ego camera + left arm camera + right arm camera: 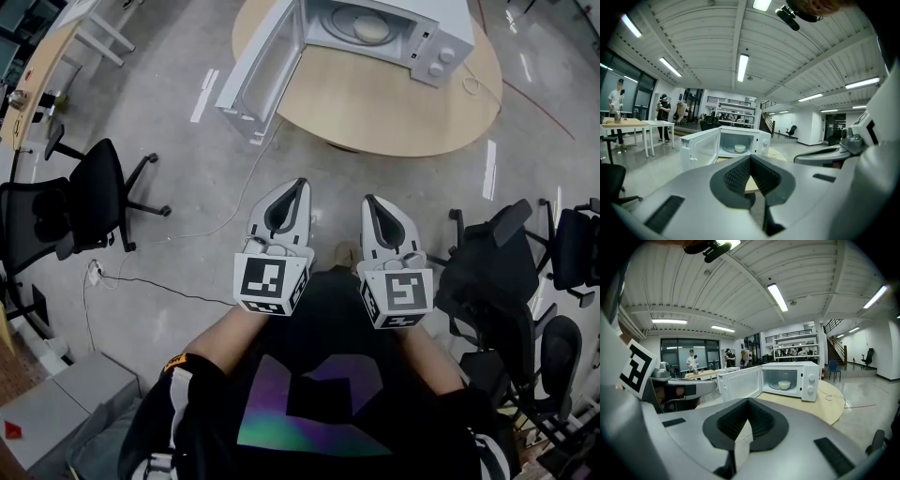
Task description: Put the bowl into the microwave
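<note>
Fingers (736, 180) clenched empty on left gripper (298, 185) and right gripper (369, 201), well clear of the tabletop (375, 103); bowl (784, 385) already inside the microwave (810, 380), door (267, 66) open, task seemingly done.

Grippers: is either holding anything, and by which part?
Nothing held: left gripper and right gripper are shut on nothing; the bowl sits inside the open microwave.

The microwave (436, 61) and its table (375, 117) run off the head view's top edge.
</note>
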`<state>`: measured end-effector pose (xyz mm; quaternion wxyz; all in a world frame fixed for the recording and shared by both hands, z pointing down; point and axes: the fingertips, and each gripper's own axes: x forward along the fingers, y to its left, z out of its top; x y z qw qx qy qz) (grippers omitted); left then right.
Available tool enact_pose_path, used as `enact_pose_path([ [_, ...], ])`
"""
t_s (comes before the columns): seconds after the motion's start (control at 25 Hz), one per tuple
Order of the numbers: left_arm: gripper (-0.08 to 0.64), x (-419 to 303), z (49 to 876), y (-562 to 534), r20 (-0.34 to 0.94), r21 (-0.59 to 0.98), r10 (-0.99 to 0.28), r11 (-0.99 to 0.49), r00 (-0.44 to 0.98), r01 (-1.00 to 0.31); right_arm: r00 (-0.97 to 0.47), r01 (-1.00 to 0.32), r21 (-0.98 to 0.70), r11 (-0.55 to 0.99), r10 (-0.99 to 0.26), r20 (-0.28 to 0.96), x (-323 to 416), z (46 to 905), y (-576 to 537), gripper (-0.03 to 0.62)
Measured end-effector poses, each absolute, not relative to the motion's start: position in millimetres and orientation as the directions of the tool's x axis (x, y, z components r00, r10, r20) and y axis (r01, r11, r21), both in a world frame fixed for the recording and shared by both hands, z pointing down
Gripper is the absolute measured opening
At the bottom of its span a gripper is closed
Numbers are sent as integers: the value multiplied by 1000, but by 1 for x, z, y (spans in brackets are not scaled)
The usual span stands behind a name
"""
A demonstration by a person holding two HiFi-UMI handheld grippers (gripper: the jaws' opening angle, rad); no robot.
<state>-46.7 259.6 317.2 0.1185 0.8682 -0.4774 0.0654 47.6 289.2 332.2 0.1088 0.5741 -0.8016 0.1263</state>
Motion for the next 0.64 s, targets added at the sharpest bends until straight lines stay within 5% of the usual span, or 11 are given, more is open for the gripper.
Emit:
enact_pose_path([
  [0.64, 44, -43, 306, 266, 206, 128, -797, -554, 568, -823, -304, -952, -62, 300, -900, 313, 46, 322, 298, 15],
])
